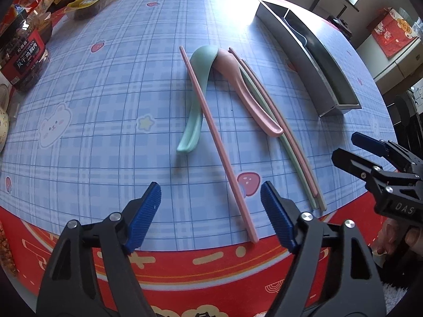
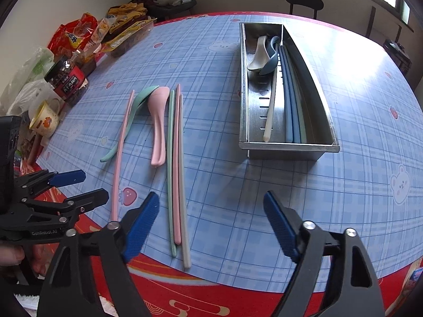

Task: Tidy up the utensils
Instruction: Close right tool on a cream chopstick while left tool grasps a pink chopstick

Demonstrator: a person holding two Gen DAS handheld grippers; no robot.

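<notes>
A green spoon (image 1: 197, 100) (image 2: 129, 121) and a pink spoon (image 1: 246, 92) (image 2: 158, 121) lie on the blue checked tablecloth. A single pink chopstick (image 1: 219, 145) (image 2: 120, 153) lies across the green spoon. A bundle of green and pink chopsticks (image 1: 288, 137) (image 2: 177, 169) lies beside the pink spoon. A steel utensil tray (image 1: 312, 63) (image 2: 244, 121) holds a white spoon (image 2: 260, 56), a blue spoon (image 2: 271, 62) and chopsticks. My left gripper (image 1: 210, 211) (image 2: 79, 187) is open and empty near the front edge. My right gripper (image 2: 211, 222) (image 1: 351, 148) is open and empty.
Snack bags (image 2: 79, 37), a jar (image 1: 23, 55) (image 2: 67, 79) and a mug (image 2: 46, 119) crowd the table's left side. A black chair (image 2: 304, 1) stands beyond the far edge. The red table edge (image 1: 211, 264) runs along the front.
</notes>
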